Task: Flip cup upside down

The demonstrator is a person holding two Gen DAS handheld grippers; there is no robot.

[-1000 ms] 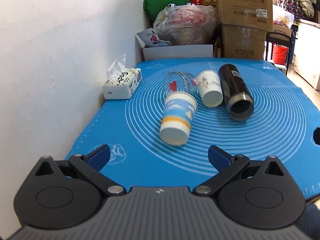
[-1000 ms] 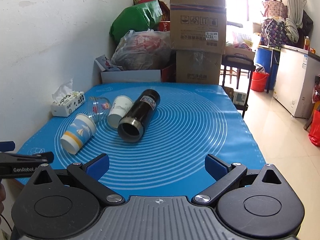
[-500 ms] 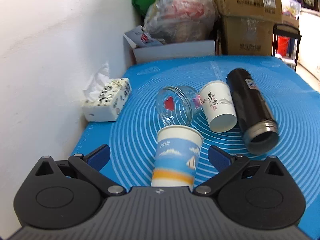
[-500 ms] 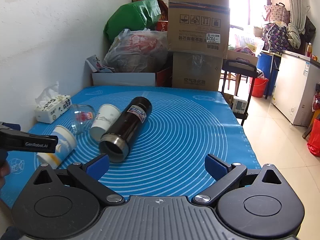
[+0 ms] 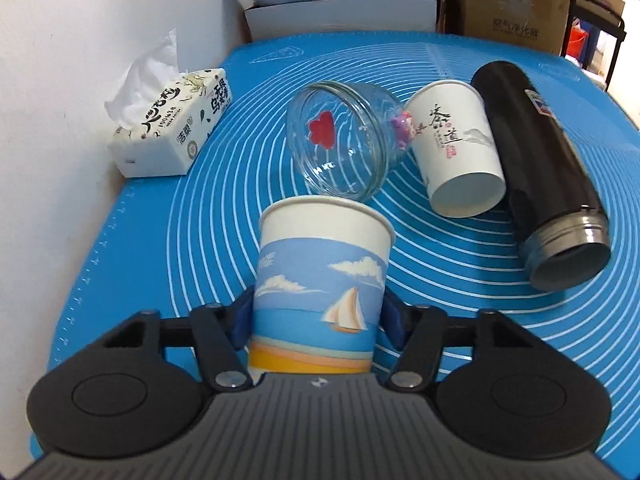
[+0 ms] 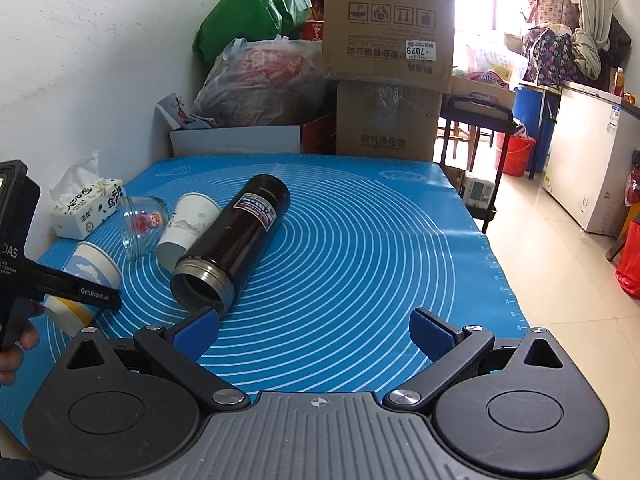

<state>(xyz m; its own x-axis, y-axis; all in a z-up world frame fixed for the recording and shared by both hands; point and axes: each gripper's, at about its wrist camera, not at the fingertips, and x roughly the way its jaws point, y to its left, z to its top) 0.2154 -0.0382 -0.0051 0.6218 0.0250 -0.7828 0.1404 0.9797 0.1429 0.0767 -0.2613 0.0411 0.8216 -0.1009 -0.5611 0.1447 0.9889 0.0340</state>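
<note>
A matt paper cup (image 5: 320, 300) printed with a sailboat lies low in the frame – behind it a clear, glossy glass jar (image 5: 340, 140). At right, a glossy black flask (image 5: 548, 168) with a brushed-metal neck – all on a smooth blue mat (image 5: 440, 280).

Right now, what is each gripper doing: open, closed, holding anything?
Left gripper: closed on the sailboat paper cup.
Right gripper: open, holding nothing.
</note>
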